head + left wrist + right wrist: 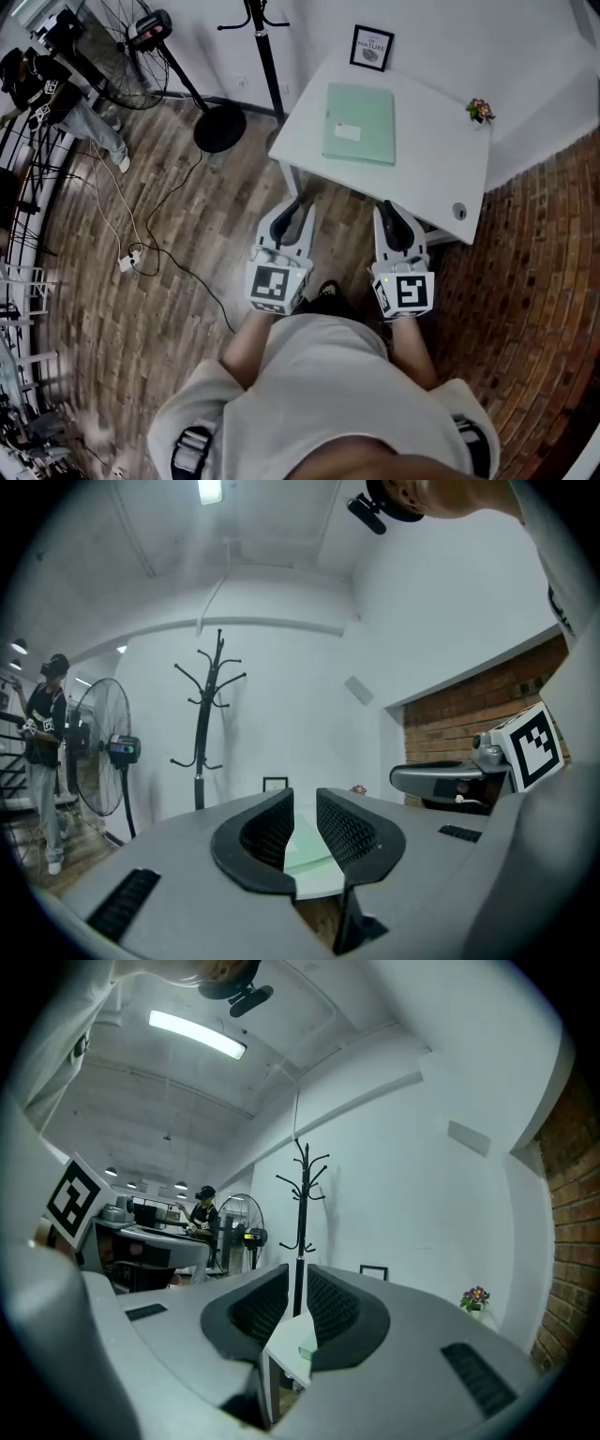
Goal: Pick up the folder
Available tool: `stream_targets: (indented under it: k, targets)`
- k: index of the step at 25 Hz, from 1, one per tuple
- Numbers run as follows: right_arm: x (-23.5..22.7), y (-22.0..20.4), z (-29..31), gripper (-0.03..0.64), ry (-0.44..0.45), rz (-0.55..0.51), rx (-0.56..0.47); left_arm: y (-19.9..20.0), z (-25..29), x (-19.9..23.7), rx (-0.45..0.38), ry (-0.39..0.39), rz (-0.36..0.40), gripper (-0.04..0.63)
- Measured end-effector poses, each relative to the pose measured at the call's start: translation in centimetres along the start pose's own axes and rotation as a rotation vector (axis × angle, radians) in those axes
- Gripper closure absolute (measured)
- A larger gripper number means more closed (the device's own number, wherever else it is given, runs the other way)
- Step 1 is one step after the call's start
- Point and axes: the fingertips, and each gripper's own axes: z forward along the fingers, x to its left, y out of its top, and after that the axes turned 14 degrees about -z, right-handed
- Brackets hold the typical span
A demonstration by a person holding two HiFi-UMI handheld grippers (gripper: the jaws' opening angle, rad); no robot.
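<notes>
Just short of table (441,155) edge: left gripper (296,210), right gripper (393,213), both slightly apart, empty; folder (359,124) beyond.

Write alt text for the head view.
A pale green folder lies flat on a white table, untouched. The left gripper and right gripper, both empty with jaws slightly apart, point at it from short of the near edge.

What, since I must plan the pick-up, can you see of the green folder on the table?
The folder is a thin, pale green rectangle, card or plastic by its look. It is closed and lies flat on the white table, towards the table's left side in the head view. A small white label sits on its cover. Nothing lies on it. The left tongs and right tongs are short of the table, not touching it.
</notes>
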Motion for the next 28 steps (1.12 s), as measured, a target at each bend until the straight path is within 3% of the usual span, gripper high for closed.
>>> stream_targets:
  k: [14, 28]
  targets:
    - [-2.6, -1.8, 2.2, 0.555, -0.001, 0.024, 0.008, -0.6, 3.3, 0.5, 0.031, 0.012, -0.012, 0.528]
    - [-5.7, -5.0, 8.3, 0.552, -0.008, 0.021, 0.066, -1.4, 10.8, 3.8, 0.069, -0.011, -0.046, 0.528]
